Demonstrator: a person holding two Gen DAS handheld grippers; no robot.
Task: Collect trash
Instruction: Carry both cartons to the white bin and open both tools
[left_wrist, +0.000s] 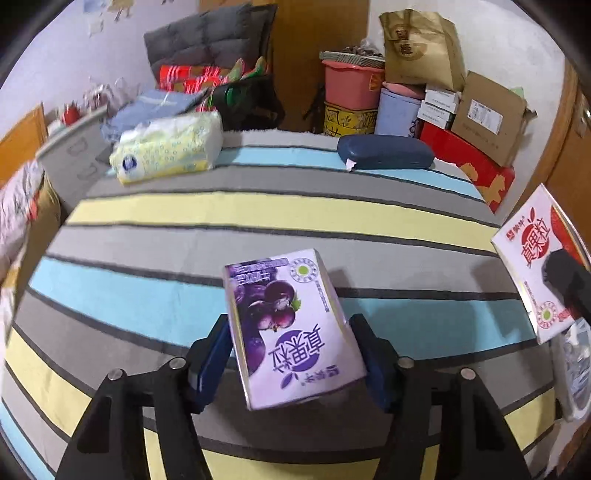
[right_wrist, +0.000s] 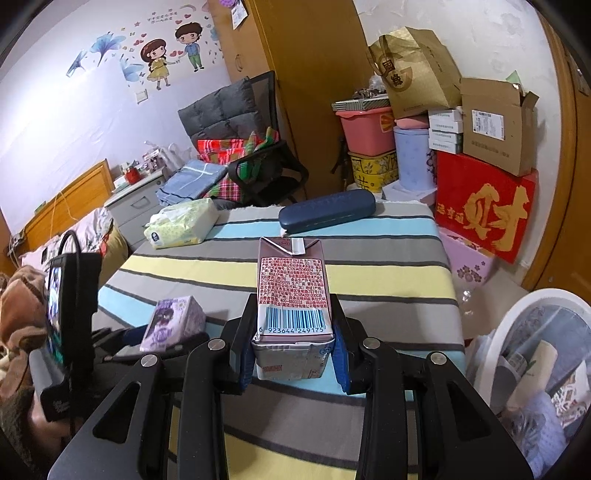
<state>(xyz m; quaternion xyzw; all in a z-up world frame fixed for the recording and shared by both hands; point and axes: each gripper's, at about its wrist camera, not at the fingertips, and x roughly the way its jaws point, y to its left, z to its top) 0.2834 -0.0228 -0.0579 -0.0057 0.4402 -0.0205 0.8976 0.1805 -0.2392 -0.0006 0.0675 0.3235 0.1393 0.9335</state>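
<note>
Gripping risk, left wrist view: the left hand-held gripper (left_wrist: 291, 354) brackets the purple drink carton (left_wrist: 291, 325) on the striped counter (left_wrist: 258, 210); pad contact unclear, so it may slip.

Right wrist view: the right hand-held gripper (right_wrist: 293, 354) pinches the red-and-white drink carton (right_wrist: 293, 295). At 4 o'clock, the white round bin (right_wrist: 498, 332) holds paper waste.

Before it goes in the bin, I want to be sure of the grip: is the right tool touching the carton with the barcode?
Touching. The right wrist view shows the right tool with its blue pads pressed against both sides of the carton.
</note>
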